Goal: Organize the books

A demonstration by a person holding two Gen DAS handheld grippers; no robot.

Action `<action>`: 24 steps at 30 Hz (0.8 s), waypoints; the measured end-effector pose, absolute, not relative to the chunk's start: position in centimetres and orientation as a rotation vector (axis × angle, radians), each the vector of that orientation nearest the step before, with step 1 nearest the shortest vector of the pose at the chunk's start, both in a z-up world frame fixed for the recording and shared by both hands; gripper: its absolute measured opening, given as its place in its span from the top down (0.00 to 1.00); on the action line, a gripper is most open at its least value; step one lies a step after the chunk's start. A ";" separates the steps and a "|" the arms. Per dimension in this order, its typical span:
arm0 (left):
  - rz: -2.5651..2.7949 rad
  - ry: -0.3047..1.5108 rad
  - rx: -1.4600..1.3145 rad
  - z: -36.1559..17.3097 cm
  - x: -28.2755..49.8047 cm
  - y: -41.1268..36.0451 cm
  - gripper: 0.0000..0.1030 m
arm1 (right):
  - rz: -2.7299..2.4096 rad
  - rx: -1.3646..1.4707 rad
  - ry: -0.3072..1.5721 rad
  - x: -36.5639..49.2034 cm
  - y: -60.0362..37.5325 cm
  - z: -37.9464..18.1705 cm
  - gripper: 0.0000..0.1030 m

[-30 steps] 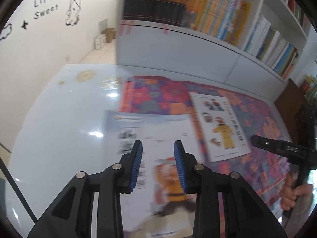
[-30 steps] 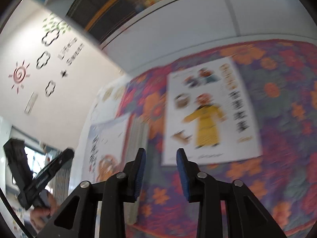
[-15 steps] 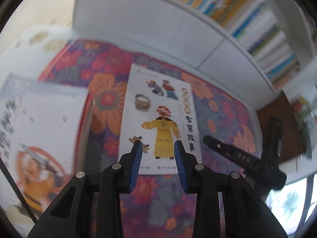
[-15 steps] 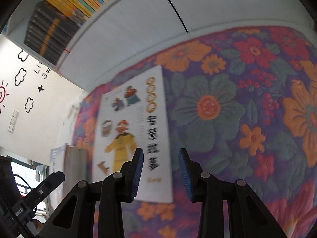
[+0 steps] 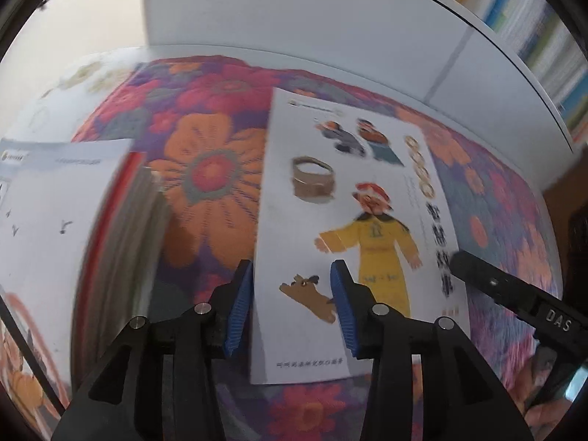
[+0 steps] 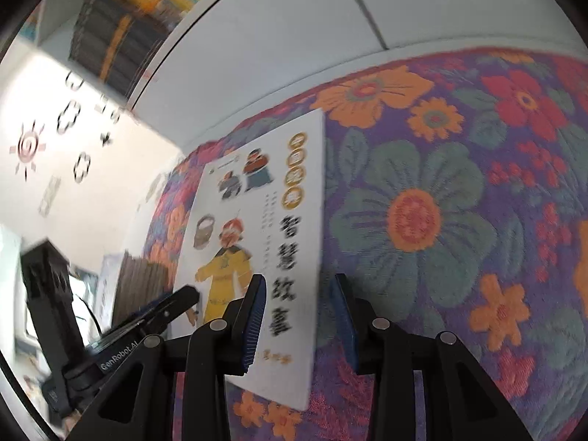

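Flowered cloth (image 5: 205, 169) covers the bench below white shelving; the thin picture book (image 5: 352, 228) lies flat on it, light, floppy, best pinched at an edge. Left tongs (image 5: 290, 308), jaws just widened, straddle its left edge; right tongs (image 6: 297, 316) straddle its right edge, both empty.

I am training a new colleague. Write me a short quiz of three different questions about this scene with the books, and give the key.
1. True or false: the picture book lies flat on the flowered cloth.
2. Multiple choice: which edge of the picture book does the right hand-held gripper straddle? A) near right edge B) far edge C) none
3. Fill in: the stack of books lies to the ___ of the picture book in the left wrist view.

Key: 1 true; 2 A; 3 left. The left hand-held gripper, its jaws just opened wider, holds nothing.
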State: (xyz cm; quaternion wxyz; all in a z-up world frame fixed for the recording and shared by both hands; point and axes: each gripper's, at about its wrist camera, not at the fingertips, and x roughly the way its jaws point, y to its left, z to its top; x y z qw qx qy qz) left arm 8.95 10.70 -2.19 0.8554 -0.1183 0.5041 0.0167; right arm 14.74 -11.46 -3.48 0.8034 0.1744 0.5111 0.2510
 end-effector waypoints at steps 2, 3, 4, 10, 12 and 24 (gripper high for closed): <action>0.029 1.069 -0.228 -2.1 8.5 10.5 0.62 | 0.533 0.368 1.097 14.3 -11.2 -3.4 0.63; 0.022 1.076 -0.235 -2.1 8.1 10.5 0.62 | 0.526 0.372 1.105 14.1 -11.2 -3.3 0.63; 0.015 1.082 -0.243 -2.1 7.7 10.6 0.62 | 0.525 0.376 1.114 13.9 -11.3 -3.3 0.63; -0.069 1.106 -0.182 -1.9 2.5 8.9 0.62 | 0.540 0.297 1.160 9.6 -12.1 -2.9 0.63; -0.142 1.145 -0.182 -2.1 0.2 8.2 0.62 | 0.537 0.273 1.188 7.2 -12.8 -2.8 0.62; -0.396 1.242 -0.330 -3.1 0.3 10.1 0.66 | 0.773 0.466 1.320 4.8 -18.0 -5.2 0.69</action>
